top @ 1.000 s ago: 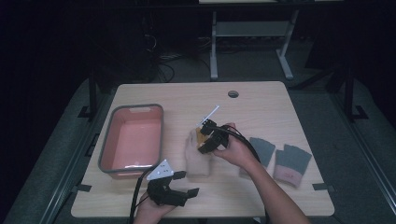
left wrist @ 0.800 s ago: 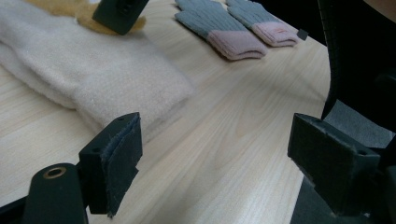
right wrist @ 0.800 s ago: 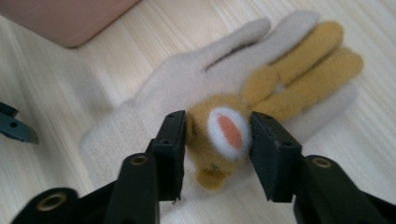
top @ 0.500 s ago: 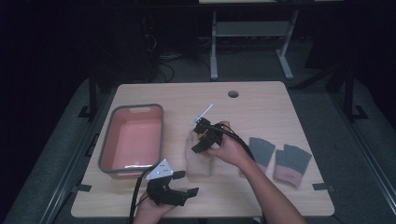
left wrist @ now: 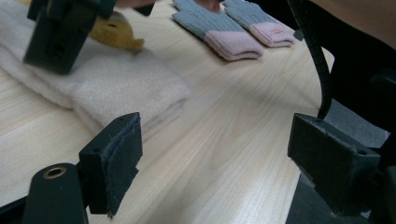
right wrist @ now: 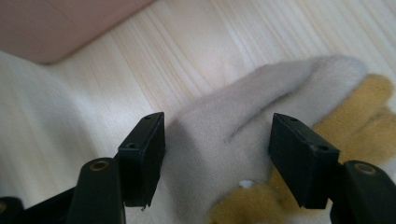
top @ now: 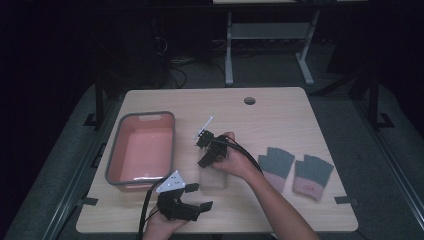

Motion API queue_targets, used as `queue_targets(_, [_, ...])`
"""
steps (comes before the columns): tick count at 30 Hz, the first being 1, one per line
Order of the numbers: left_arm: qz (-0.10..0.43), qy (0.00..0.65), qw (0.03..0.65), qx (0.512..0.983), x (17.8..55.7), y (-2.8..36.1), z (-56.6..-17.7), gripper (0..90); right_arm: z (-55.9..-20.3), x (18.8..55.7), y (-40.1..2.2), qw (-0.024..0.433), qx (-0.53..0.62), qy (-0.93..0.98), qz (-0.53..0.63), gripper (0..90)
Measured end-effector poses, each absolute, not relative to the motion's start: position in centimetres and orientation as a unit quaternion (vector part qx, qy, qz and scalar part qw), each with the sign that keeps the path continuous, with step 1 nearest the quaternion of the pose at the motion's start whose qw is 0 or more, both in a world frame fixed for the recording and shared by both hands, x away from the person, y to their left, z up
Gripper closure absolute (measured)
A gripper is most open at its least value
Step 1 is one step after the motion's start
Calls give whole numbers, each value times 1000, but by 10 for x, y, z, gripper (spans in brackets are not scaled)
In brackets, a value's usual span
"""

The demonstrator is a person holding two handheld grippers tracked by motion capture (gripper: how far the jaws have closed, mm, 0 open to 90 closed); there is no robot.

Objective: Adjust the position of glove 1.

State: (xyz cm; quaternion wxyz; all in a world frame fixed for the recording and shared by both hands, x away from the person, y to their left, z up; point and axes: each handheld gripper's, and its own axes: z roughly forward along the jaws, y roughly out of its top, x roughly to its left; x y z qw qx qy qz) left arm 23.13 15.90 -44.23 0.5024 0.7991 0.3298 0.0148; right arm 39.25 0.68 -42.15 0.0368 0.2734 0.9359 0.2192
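Note:
A folded cream cloth (top: 214, 179) lies on the wooden table (top: 280, 115) near the front middle. It carries a yellow patch (right wrist: 359, 112), which the left gripper view also shows as a yellow patch (left wrist: 114, 35). My right gripper (top: 206, 155) hovers over the cloth's far end. It is open, with a raised fold of the cream cloth (right wrist: 224, 126) between its jaws (right wrist: 217, 154). My left gripper (top: 200, 196) rests open at the front edge, just left of the cloth (left wrist: 116, 88), and holds nothing (left wrist: 215, 154).
A pink bin with a grey rim (top: 114, 155) stands on the left of the table, and its wall (right wrist: 56, 23) is close to the right gripper. Two grey-and-pink gloves (top: 276, 165) (top: 312, 175) lie flat at the right. A cable hole (top: 249, 100) is at the back.
My right gripper has shifted left and slightly toward the front over the cloth. The left gripper has stayed in place.

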Motion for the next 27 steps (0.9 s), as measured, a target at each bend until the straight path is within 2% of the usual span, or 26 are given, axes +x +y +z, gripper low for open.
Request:
queue_targets(10, [15, 334, 503, 797, 232, 158, -442, 177, -425, 389, 2, 62, 251, 947, 193, 368])
queue_targets(27, [12, 335, 498, 799, 232, 152, -443, 178, -423, 386, -26, 46, 270, 941, 199, 359])
